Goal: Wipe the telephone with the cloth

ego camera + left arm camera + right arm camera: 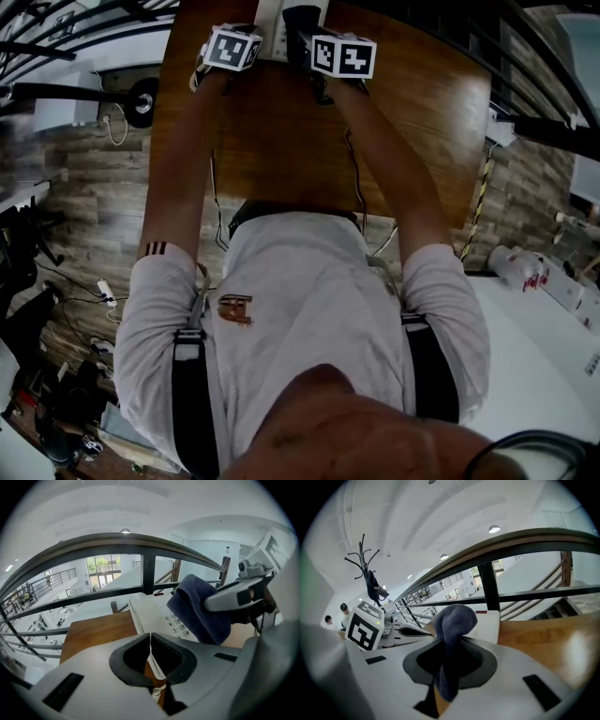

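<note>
The left arm (178, 159) and right arm (389, 169) stretch forward side by side, the left gripper (150, 643) pinched together on a thin white strip (156, 663), the right gripper (448, 654) clamped on the cloth (454, 619).

My cloth (453, 620) is dark blue. The telephone (151, 612) is white, with pale grey keys (175, 619). The counter (281, 150) is warm brown wood with a streaky grain. My left gripper (151, 656) and right gripper (447, 667) are light grey with black pads, and each carries a cube (343, 56) of black-and-white square markers. My shirt (300, 300) is pale grey under black straps (192, 403).
</note>
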Available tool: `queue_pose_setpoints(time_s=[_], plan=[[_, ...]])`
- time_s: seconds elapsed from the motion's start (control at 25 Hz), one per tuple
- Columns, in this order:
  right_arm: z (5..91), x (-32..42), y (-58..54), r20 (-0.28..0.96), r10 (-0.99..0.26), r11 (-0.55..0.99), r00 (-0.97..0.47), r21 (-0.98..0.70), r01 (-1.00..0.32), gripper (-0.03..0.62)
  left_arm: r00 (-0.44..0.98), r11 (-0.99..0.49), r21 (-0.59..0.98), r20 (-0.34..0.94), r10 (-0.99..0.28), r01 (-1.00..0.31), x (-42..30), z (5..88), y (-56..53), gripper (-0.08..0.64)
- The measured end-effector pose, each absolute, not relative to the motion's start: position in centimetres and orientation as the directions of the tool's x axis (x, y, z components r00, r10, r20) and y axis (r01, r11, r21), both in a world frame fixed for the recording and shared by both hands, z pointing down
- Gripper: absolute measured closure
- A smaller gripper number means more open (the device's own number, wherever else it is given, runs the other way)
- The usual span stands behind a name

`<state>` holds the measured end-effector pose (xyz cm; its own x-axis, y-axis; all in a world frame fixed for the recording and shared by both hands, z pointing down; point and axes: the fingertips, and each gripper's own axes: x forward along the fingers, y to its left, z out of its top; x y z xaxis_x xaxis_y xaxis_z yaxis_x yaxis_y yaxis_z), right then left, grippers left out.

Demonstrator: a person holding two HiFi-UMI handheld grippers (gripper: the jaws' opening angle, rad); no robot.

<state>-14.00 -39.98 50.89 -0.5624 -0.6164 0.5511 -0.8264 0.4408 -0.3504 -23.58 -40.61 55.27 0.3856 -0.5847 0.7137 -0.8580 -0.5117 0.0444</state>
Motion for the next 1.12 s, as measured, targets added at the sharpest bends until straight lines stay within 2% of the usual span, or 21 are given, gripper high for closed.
queue_pose_setpoints(time_s=[0.24, 0.4, 0.68, 0.92, 1.12], plan=[[52.6, -18.4, -38.1, 0.555, -0.567, 0.436, -0.608, -0.424, -0.794, 0.514, 0.404, -0.507, 0.068, 0.697, -0.592, -0.859, -23.1, 55.3, -40.5, 0.540], [54.4, -18.2, -38.1, 0.599, -0.556, 0.434, -0.576, -0.382, -0.816, 0.514, 0.408, -0.509, 0.070, 0.695, -0.592, -0.858, -22.6, 55.5, -40.3, 0.540], [56.0, -13.6, -38.4, 0.673, -0.573, 0.421, -0.468, -0.248, -0.872, 0.514, 0.409, -0.513, 0.066, 0.693, -0.594, -0.856, -23.6, 55.3, -40.3, 0.540], [56.8, -8.3, -37.7, 0.688, -0.593, 0.372, -0.417, -0.225, -0.901, 0.514, 0.401, -0.515, 0.054, 0.697, -0.594, -0.856, -23.0, 55.5, -40.0, 0.540], [55.6, -7.2, -37.2, 0.662, -0.609, 0.369, -0.438, -0.252, -0.895, 0.514, 0.401, -0.496, 0.075, 0.697, -0.594, -0.865, -22.7, 55.5, -40.1, 0.540]])
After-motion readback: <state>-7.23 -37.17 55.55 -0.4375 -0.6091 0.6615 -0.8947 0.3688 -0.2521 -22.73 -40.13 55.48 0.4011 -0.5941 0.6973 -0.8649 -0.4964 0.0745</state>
